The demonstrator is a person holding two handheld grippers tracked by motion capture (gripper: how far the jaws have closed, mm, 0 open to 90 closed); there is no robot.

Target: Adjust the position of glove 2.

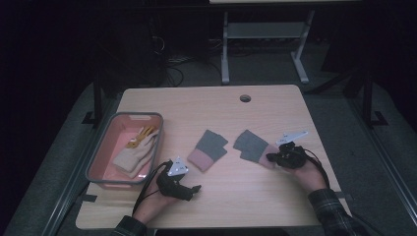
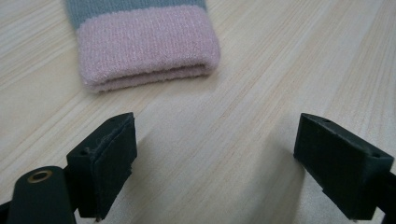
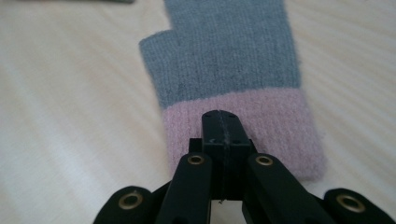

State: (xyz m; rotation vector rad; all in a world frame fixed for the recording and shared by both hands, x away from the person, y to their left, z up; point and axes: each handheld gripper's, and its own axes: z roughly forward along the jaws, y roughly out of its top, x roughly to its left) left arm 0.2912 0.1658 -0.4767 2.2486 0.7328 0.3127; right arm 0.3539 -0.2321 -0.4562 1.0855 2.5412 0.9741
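Observation:
Two grey fingerless gloves with pink cuffs lie mid-table. My left gripper point(image 1: 193, 189) rests low on the table, just in front of the left glove point(image 1: 209, 147) and apart from it. In the left gripper view it point(image 2: 215, 144) stands open with bare wood between the jaws, the glove's pink cuff point(image 2: 144, 42) lying beyond them. My right gripper point(image 1: 271, 157) is at the cuff end of the right glove point(image 1: 250, 144). The right gripper view shows it point(image 3: 222, 126) shut, its tips over the pink cuff point(image 3: 280, 126). No fabric shows between the pads.
A pink basket with a grey rim point(image 1: 98, 157) stands at the table's left, holding beige gloves point(image 1: 134, 155). A cable hole point(image 1: 245, 98) sits near the far edge. Beyond the table stands a grey metal frame point(image 1: 225, 49) on a dark floor.

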